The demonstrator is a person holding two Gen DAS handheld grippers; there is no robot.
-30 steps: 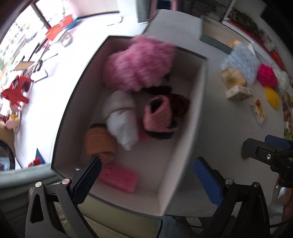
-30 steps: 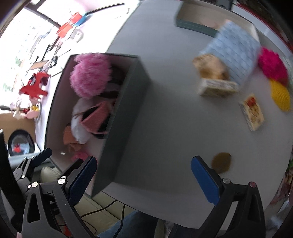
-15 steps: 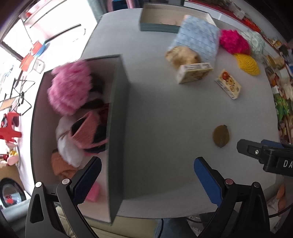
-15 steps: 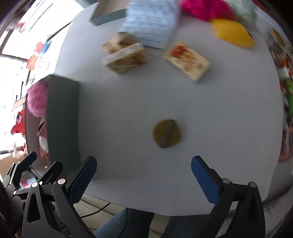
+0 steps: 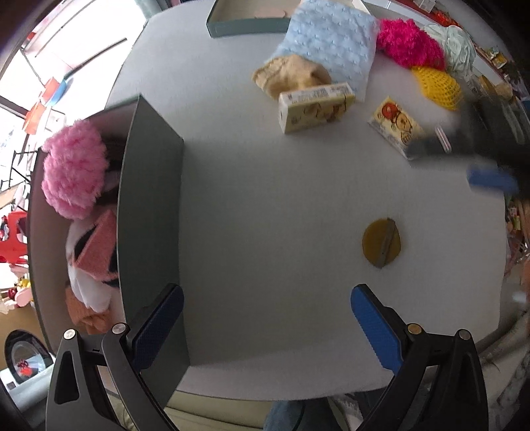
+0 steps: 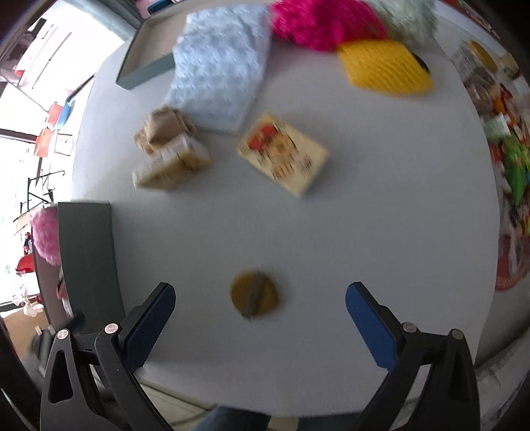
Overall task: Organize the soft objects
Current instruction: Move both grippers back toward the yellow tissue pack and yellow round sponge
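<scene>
A dark green box (image 5: pixel 149 212) at the table's left holds soft things: a fluffy pink one (image 5: pixel 74 169), a salmon knit (image 5: pixel 97 245), a white one and an orange one. Loose on the table lie a light blue pillow (image 5: pixel 326 43), a beige knit (image 5: pixel 291 74), a magenta pompom (image 5: pixel 409 43), a yellow knit (image 5: pixel 437 84) and a pale green item (image 5: pixel 455 43). My left gripper (image 5: pixel 265 325) is open and empty beside the box's near corner. My right gripper (image 6: pixel 260 318) is open and empty above a small brown-yellow disc (image 6: pixel 253 291); it shows blurred in the left wrist view (image 5: pixel 480 155).
Two printed cartons (image 5: pixel 314 106) (image 5: pixel 396 127) lie mid-table near the beige knit. A shallow teal tray (image 5: pixel 245 23) stands at the far edge. Cluttered shelves line the right side (image 6: pixel 506 155). The disc also shows in the left wrist view (image 5: pixel 381 243).
Both grippers swung right, away from the box, toward the loose items. The right gripper moved forward over the table; the cartons and pillow now sit closer in its view.
</scene>
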